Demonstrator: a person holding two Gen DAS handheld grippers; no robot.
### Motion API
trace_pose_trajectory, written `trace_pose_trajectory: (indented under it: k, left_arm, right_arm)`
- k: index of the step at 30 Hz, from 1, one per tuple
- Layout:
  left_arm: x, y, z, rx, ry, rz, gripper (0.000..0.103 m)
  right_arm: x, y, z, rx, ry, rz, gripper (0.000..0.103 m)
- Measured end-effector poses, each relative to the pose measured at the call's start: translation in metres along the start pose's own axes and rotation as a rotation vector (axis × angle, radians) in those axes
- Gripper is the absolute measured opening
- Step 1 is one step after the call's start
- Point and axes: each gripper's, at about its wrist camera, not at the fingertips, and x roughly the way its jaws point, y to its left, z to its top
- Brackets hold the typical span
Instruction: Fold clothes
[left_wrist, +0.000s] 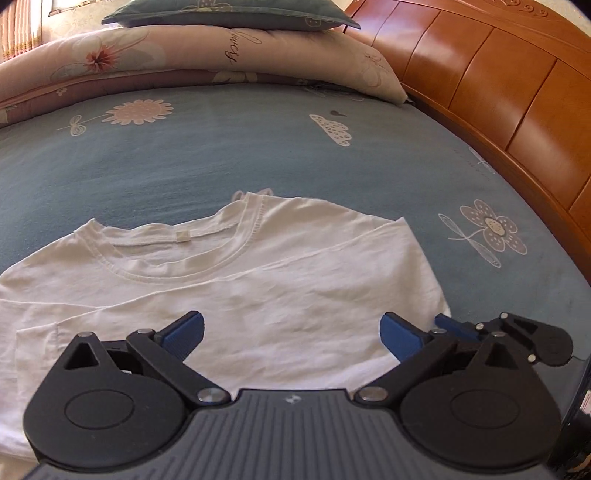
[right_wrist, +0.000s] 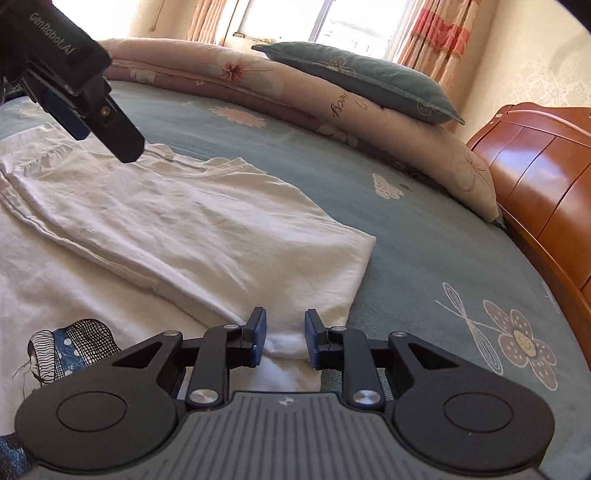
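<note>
Item: white T-shirt (left_wrist: 258, 280), spread on our blue flowered bedsheet (left_wrist: 184, 155), one side already laid over the middle. Directly under and ahead of our left gripper (left_wrist: 291, 332), whose fingers stand wide apart and empty above the chest, collar (left_wrist: 173, 254) beyond. Our right gripper (right_wrist: 284, 332), fingers narrowly parted, straddles a bunched bit of the folded edge (right_wrist: 286, 345) without clamping; the fold's long line runs away ahead and to its left. Right is nearer that edge. Writing: "GenRobot.AI" on the left gripper's body (right_wrist: 50, 33); looping script on the quilt (right_wrist: 347, 103), unreadable; a printed figure (right_wrist: 62, 350) on the shirt.
</note>
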Motion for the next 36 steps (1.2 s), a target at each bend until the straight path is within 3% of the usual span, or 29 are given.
trace_pose_trajectory:
  k: [5, 10, 13, 21, 27, 30, 36]
  left_arm:
    - [0.055, -0.048, 0.041, 0.027, 0.055, -0.249, 0.101]
    - [0.121, -0.073, 0.060, -0.053, 0.199, -0.428, 0.101]
    - [0.148, -0.079, 0.067, -0.041, 0.210, -0.388, 0.101]
    - [0.180, -0.078, 0.094, -0.134, 0.146, -0.394, 0.101]
    - [0.151, -0.080, 0.085, -0.062, 0.120, -0.398, 0.101]
    - [0.158, -0.073, 0.076, -0.099, 0.143, -0.358, 0.101]
    - [0.150, -0.073, 0.089, -0.120, 0.110, -0.306, 0.101]
  right_arm:
    - [0.006, 0.003, -0.002, 0.016, 0.017, 0.044, 0.026]
    - [0.004, 0.000, -0.007, 0.028, -0.003, 0.059, 0.026]
    - [0.003, -0.001, -0.009, 0.036, -0.012, 0.067, 0.026]
    - [0.001, 0.002, -0.010, 0.042, -0.021, 0.077, 0.026]
    - [-0.002, 0.002, -0.010, 0.057, -0.024, 0.088, 0.027]
    - [-0.003, 0.000, -0.011, 0.061, -0.025, 0.088, 0.027]
    - [-0.007, -0.005, -0.009, 0.078, -0.032, 0.089, 0.032]
